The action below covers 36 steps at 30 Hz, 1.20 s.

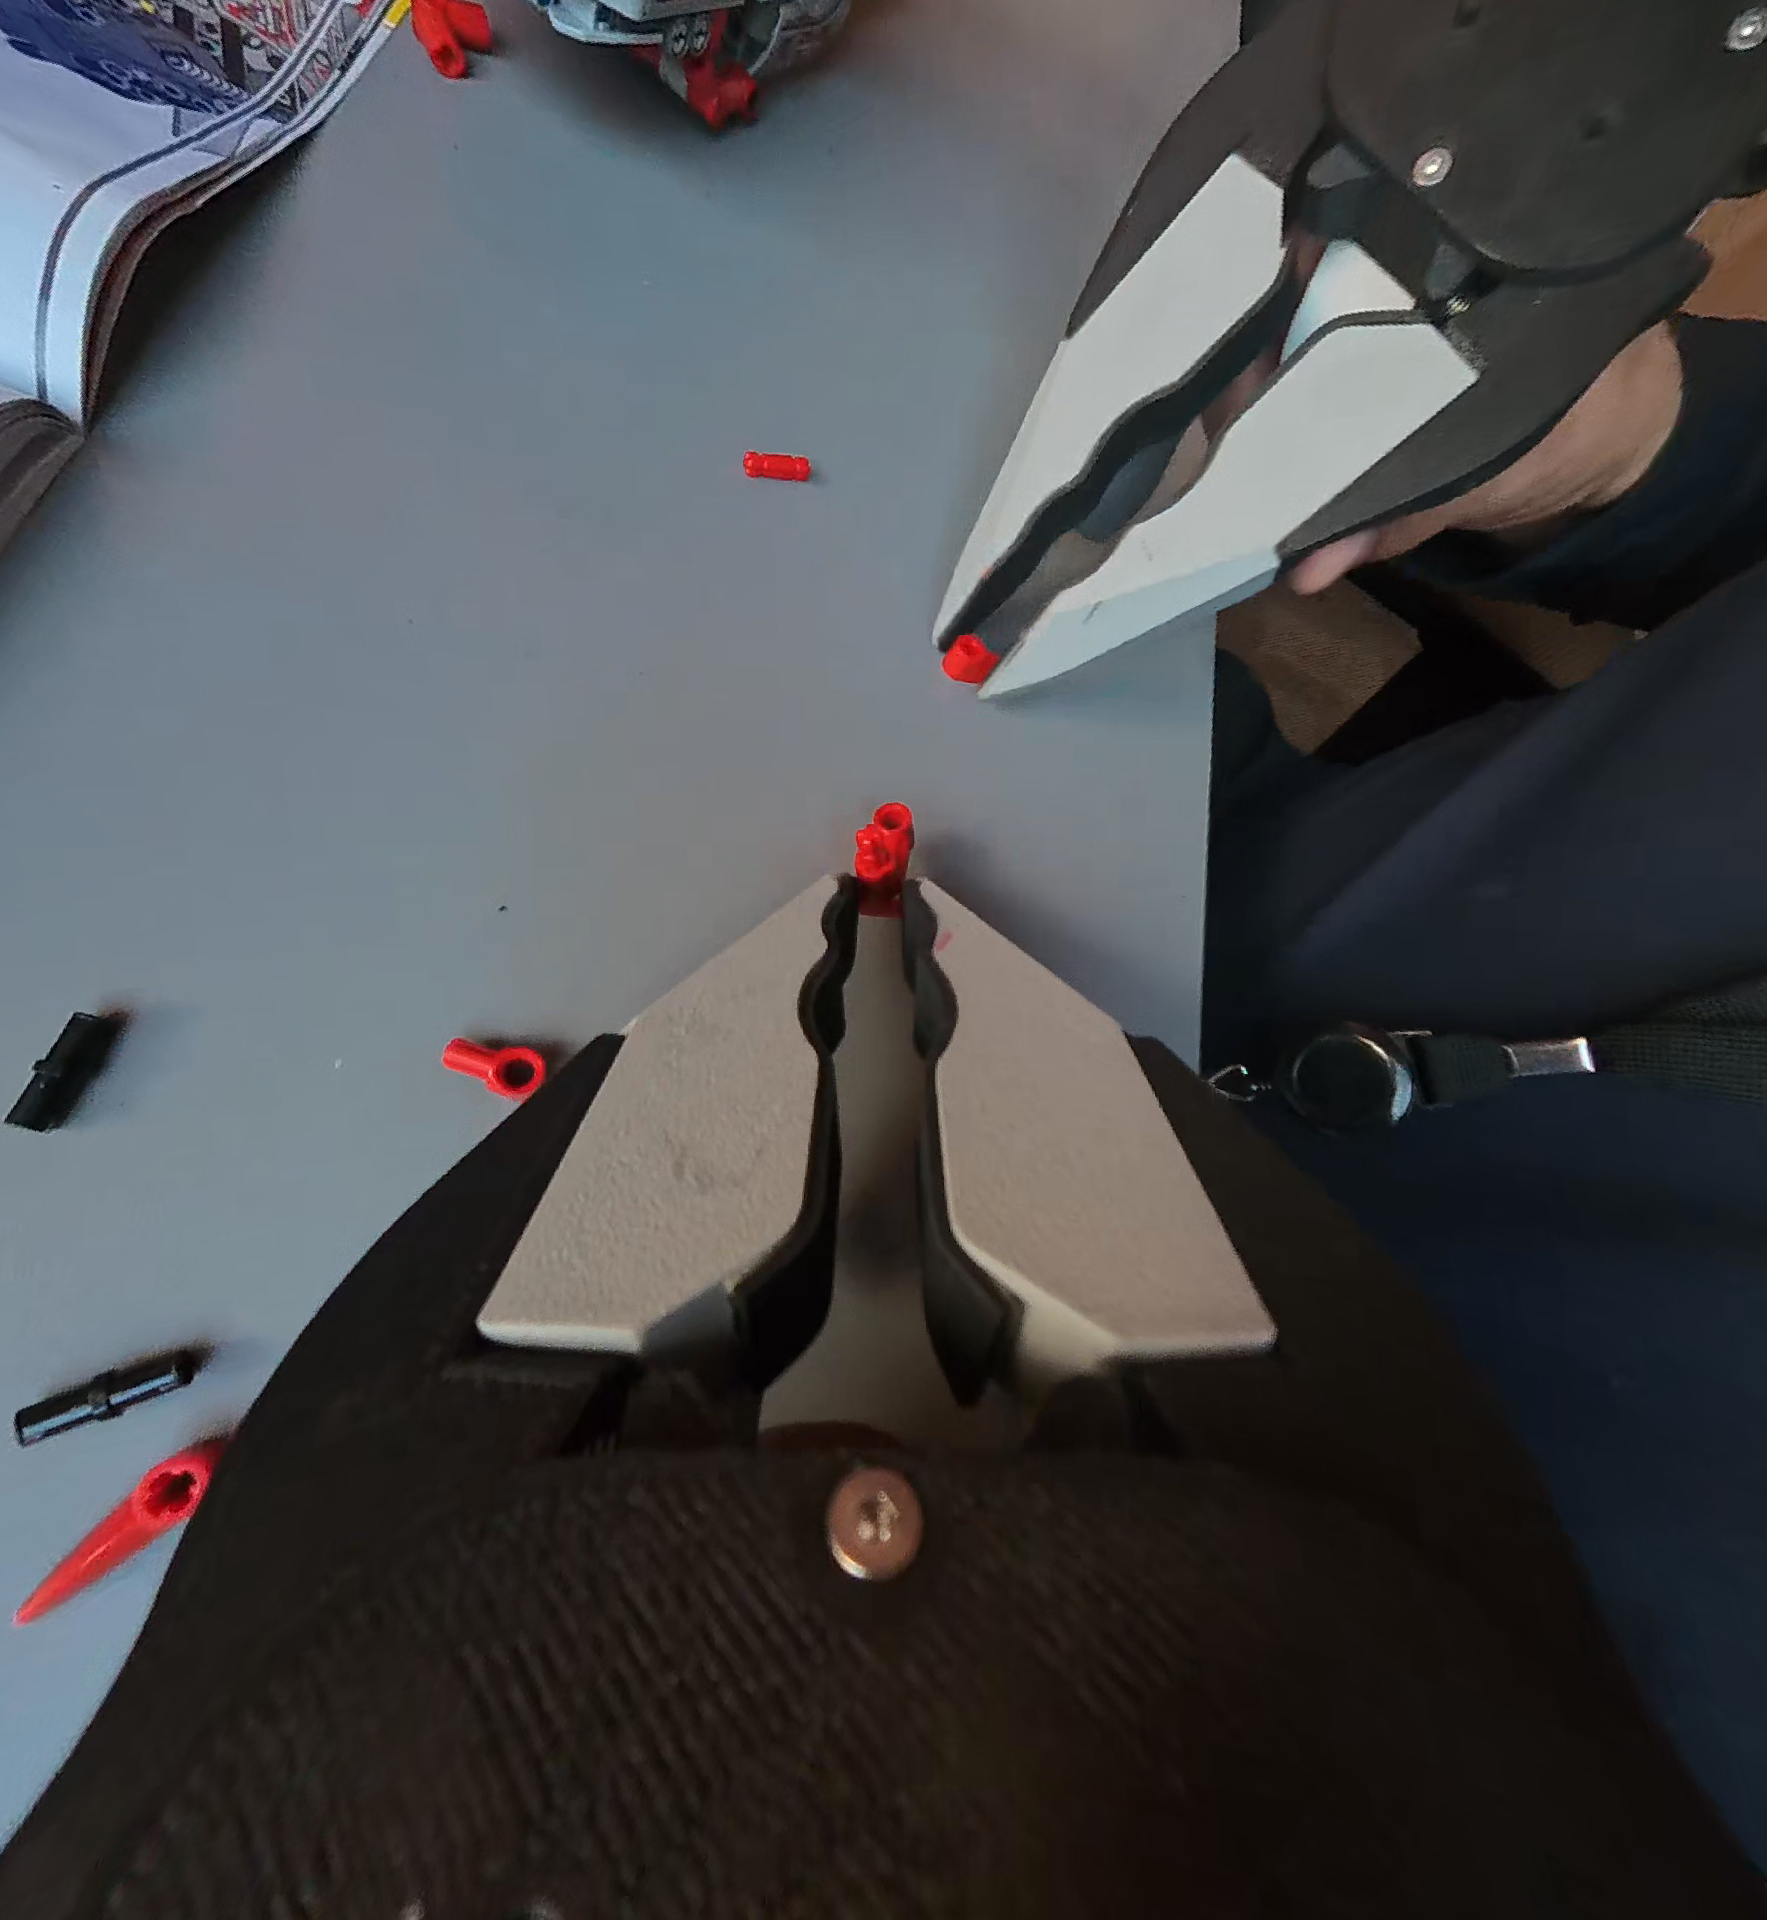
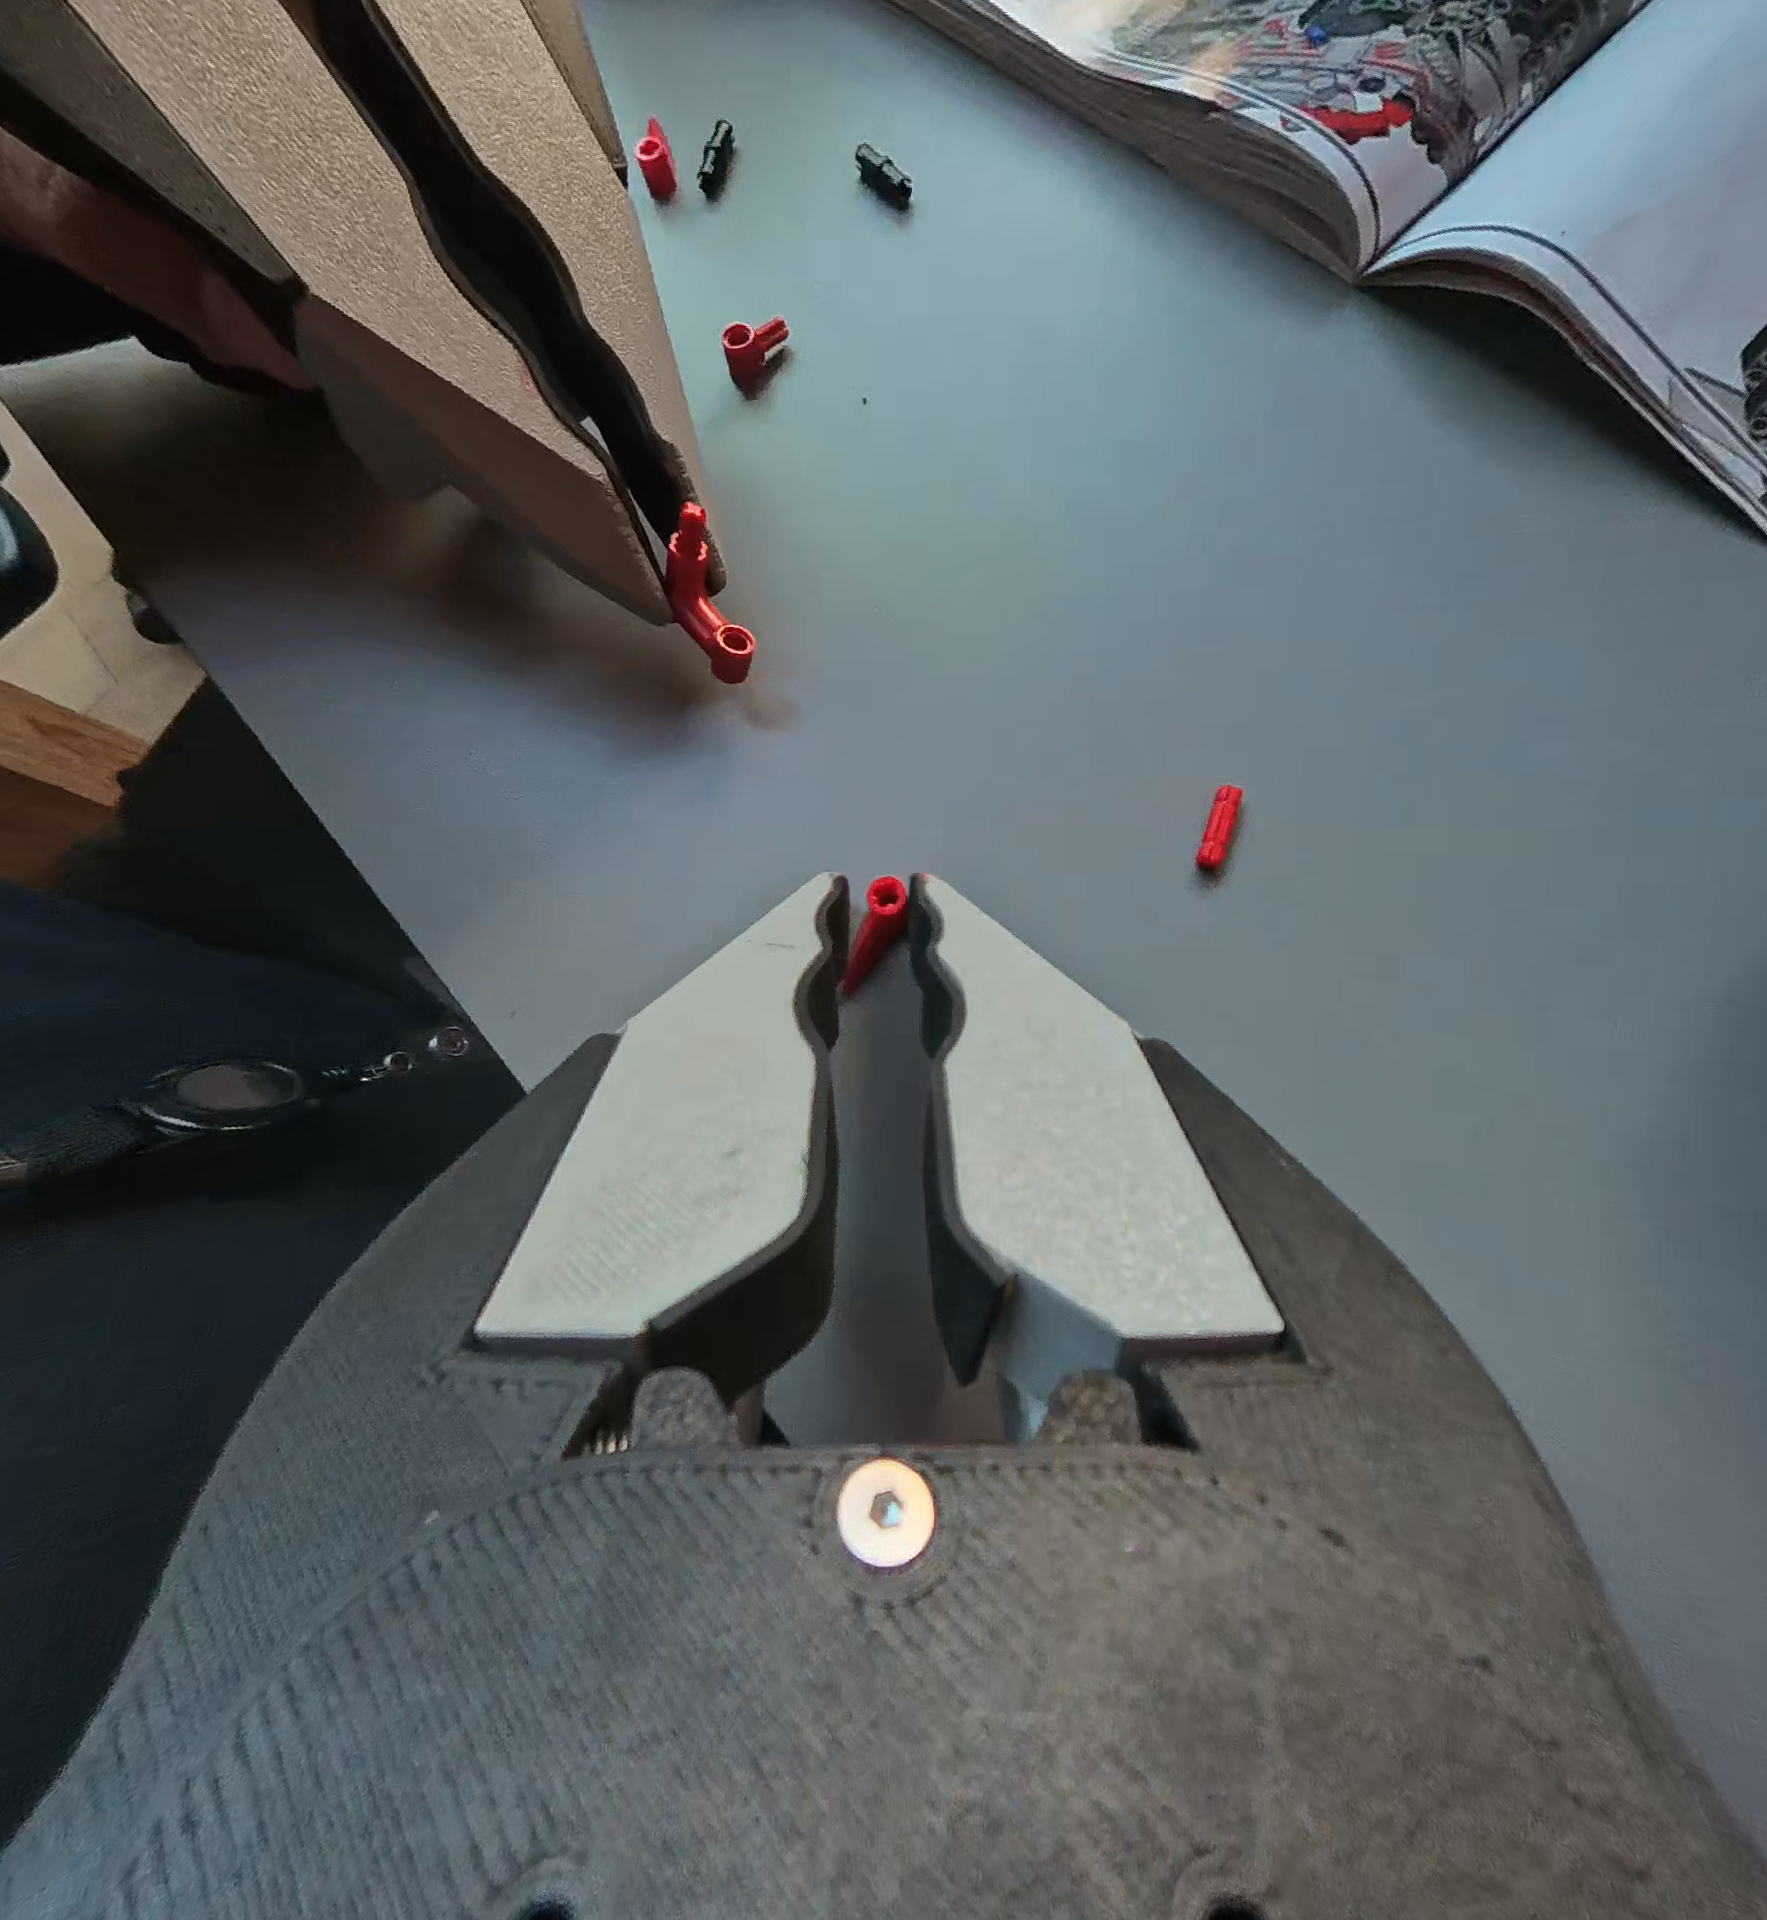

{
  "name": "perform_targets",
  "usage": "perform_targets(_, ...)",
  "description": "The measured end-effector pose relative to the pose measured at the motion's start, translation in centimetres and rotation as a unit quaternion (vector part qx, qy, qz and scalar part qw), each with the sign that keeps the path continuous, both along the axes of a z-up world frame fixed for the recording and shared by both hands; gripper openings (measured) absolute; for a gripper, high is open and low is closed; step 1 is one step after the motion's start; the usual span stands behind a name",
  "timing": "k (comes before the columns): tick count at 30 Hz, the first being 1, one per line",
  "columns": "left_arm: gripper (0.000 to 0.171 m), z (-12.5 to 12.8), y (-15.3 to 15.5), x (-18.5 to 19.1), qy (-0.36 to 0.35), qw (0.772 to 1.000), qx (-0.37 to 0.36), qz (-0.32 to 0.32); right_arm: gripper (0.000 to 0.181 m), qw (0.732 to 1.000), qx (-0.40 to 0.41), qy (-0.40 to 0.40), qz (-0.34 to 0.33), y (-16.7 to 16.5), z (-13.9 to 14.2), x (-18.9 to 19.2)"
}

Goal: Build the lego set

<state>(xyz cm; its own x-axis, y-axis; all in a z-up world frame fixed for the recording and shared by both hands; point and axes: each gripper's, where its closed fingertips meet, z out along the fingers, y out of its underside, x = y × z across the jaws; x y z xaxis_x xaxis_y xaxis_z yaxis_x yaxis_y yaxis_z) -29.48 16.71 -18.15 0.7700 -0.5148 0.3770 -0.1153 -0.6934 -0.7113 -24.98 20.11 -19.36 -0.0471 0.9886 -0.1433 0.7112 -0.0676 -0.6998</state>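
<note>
Now the left gripper (image 1: 877,888) pinches a red connector (image 1: 884,844); the right gripper (image 2: 879,894) — jaws clamped — grips a red spike (image 2: 874,930).

I seem to be at an office desk: a plain grey table (image 2: 1274,540) lies under my fingers, with bare wooden floor (image 2: 17,748) past its edge. An open instruction booklet (image 2: 1544,197) lies ahead to the right, and a badge reel (image 1: 1346,1075) on a strap hangs beside me.
</note>
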Motion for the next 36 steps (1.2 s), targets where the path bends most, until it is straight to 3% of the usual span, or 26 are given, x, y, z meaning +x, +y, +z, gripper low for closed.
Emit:
perform_targets(6,0.005,0.3,0.1,-0.1,-0.009,1.000,0.005,0.000,0.003,1.000,0.000,0.013,0.021,-0.2,0.0,-0.1)
perform_targets(12,0.005,0.4,-0.2,0.7,-0.027,0.999,-0.008,-0.021,0.003,0.991,-0.103,0.064,0.053,-0.2,1.8,-0.8)
perform_targets(17,0.005,0.0,0.3,1.6,-0.043,0.997,-0.037,-0.049,0.003,0.961,-0.217,0.119,0.124,-0.1,4.6,-2.3)
perform_targets(20,0.005,-0.1,0.6,2.1,-0.054,0.995,-0.053,-0.062,0.003,0.950,-0.238,0.111,0.169,-0.4,4.8,-3.1)
perform_targets(27,0.005,0.2,1.1,2.3,-0.039,0.997,-0.024,-0.064,0.003,0.953,-0.146,0.097,0.248,-1.8,3.8,-3.3)
perform_targets(36,0.005,0.0,1.3,2.1,0.066,0.995,0.031,-0.064,0.003,0.949,0.013,0.110,0.294,-2.2,4.1,-3.4)
